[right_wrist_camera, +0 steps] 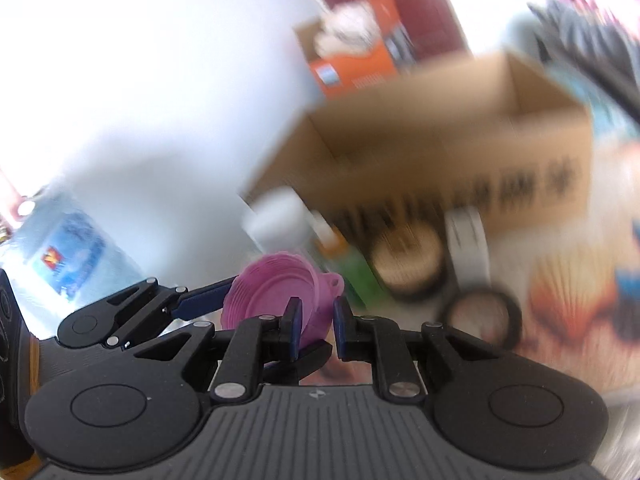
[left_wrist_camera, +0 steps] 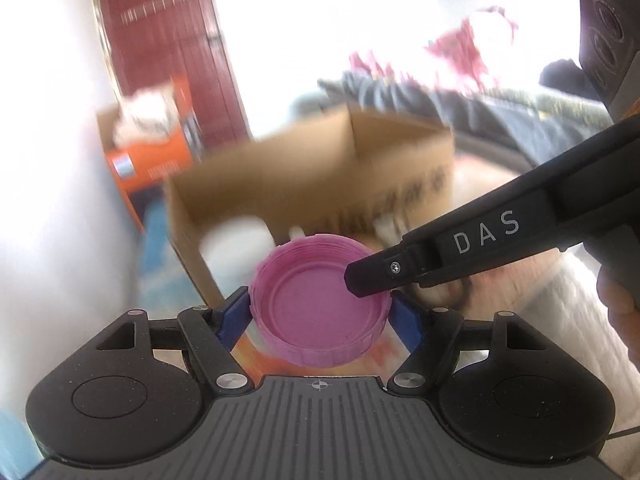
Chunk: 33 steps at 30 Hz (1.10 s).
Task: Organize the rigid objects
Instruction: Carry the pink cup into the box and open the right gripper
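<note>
A pink screw lid (left_wrist_camera: 320,304) is held in the air, open side toward the left wrist camera. My left gripper (left_wrist_camera: 320,312) is shut on it, blue pads on its left and right rim. My right gripper (left_wrist_camera: 366,280) comes in from the right, its tip over the lid's right rim. In the right wrist view the lid (right_wrist_camera: 276,292) sits partly between my right gripper's (right_wrist_camera: 316,326) narrowly parted fingers (right_wrist_camera: 294,328); whether they clamp the rim is unclear. The left gripper's blue finger (right_wrist_camera: 204,300) reaches in from the left.
An open cardboard box (left_wrist_camera: 320,176) stands just behind, also in the right wrist view (right_wrist_camera: 440,140). By it are a white bottle (right_wrist_camera: 280,216), a green bottle (right_wrist_camera: 352,276), a round tan container (right_wrist_camera: 408,260) and a round compact (right_wrist_camera: 480,316). An orange box (left_wrist_camera: 152,160) sits behind.
</note>
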Available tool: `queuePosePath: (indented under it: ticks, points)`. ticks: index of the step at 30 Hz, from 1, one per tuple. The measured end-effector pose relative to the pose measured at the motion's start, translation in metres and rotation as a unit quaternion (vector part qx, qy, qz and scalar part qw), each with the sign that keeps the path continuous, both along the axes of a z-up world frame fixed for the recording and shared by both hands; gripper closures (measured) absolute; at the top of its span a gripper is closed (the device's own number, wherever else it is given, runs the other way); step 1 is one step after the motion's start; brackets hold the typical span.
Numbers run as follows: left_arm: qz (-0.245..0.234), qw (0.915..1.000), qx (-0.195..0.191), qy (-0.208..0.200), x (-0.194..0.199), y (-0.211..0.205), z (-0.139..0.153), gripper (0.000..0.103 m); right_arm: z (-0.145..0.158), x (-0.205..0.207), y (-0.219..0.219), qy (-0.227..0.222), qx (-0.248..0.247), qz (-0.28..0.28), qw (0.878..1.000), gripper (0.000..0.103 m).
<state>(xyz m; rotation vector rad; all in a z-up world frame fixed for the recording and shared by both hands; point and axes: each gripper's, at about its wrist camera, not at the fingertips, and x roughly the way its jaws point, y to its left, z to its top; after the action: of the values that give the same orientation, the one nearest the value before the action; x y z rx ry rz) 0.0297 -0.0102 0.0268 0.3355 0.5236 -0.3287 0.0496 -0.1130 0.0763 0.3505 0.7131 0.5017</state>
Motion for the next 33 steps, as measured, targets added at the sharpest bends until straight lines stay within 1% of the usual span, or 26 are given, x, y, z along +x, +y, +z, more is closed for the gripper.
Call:
queuePosePath:
  ticks: [3,5,7,8,10,12,15,18,21,23,27,28,33]
  points:
    - [0.009,0.9989,0.004,-0.046,0.010,0.002,0.031,0.030,0.036,0.015,0.002,-0.051,-0.010,0.017,0.998,0.085]
    - [0.016,0.9980,0.002,-0.062,0.024,0.004,0.049,0.030,0.056,0.032,0.003,-0.072,-0.018,0.028,0.997,0.085]
    - [0.016,0.9981,-0.004,-0.060,0.047,0.004,0.061,0.030,0.070,0.055,0.004,-0.074,-0.026,0.035,0.996,0.084]
    - [0.017,0.9984,-0.010,-0.053,0.061,0.005,0.066,0.030,0.076,0.067,0.004,-0.070,-0.029,0.040,0.996,0.084]
    - [0.020,0.9994,-0.018,-0.022,0.091,0.007,0.070,0.030,0.078,0.098,0.003,-0.042,-0.027,0.047,0.998,0.084]
    - [0.025,0.9991,-0.026,0.024,0.124,0.009,0.067,0.030,0.074,0.132,0.006,0.001,-0.028,0.057,0.998,0.084]
    - [0.028,0.9951,-0.023,0.091,0.163,0.011,0.050,0.030,0.052,0.178,0.005,0.074,-0.022,0.068,0.995,0.083]
    - [0.034,0.9881,-0.012,0.149,0.184,0.014,0.029,0.030,0.023,0.213,0.007,0.142,-0.015,0.079,0.987,0.084]
    - [0.039,0.9806,0.005,0.192,0.201,0.016,0.016,0.030,-0.002,0.236,0.009,0.188,-0.015,0.093,0.978,0.084]
    - [0.038,0.9764,0.017,0.212,0.208,0.017,0.009,0.030,-0.015,0.246,0.014,0.208,-0.020,0.103,0.973,0.084]
    - [0.033,0.9695,0.045,0.239,0.220,0.015,0.000,0.030,-0.033,0.260,0.020,0.239,-0.026,0.122,0.963,0.084]
    - [0.028,0.9696,0.049,0.238,0.220,0.014,0.001,0.029,-0.037,0.262,0.021,0.245,-0.031,0.125,0.961,0.084]
    - [0.023,0.9634,0.052,0.262,0.226,0.015,0.003,0.028,-0.056,0.274,0.029,0.286,-0.033,0.148,0.946,0.084]
